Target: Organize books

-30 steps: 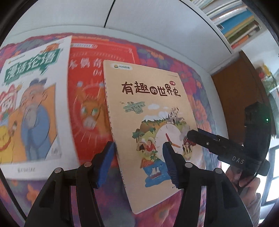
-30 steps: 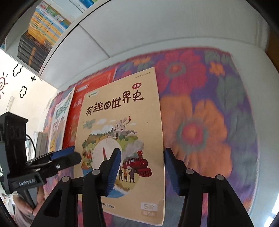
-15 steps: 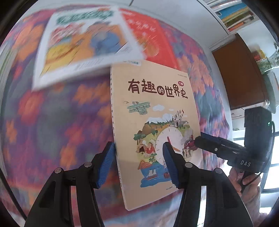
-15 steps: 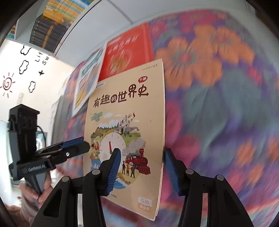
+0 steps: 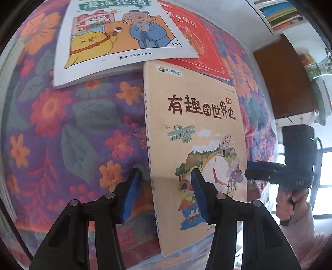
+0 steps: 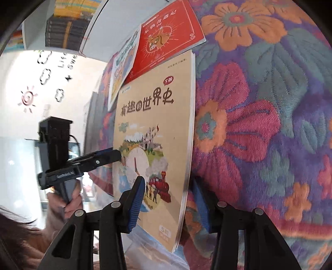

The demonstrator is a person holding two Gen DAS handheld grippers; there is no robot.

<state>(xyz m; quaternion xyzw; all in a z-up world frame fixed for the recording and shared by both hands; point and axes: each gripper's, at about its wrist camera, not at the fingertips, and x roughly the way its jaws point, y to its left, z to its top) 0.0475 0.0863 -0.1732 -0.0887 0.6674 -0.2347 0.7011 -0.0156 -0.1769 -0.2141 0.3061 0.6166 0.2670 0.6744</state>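
Observation:
A tan picture book with a clock and train on its cover hangs over the near edge of the flowered bedspread. My left gripper straddles its spine side, with one pad on the cover and the other behind. My right gripper straddles the page edge of the tan book the same way. Both pairs of jaws are closing with the book between them. Each view shows the other tool: the right gripper and the left gripper. A white cartoon book and a red book lie farther back.
Book-filled shelves run along the white wall behind the bed. A brown cabinet stands to the right. A person's hand grips the left tool's handle. The wall with cloud and sun stickers is on the left.
The tan book has travelled with both grippers off the red book toward the near edge of the bed. The white and red books now sit higher in view. Both jaws have narrowed slightly.

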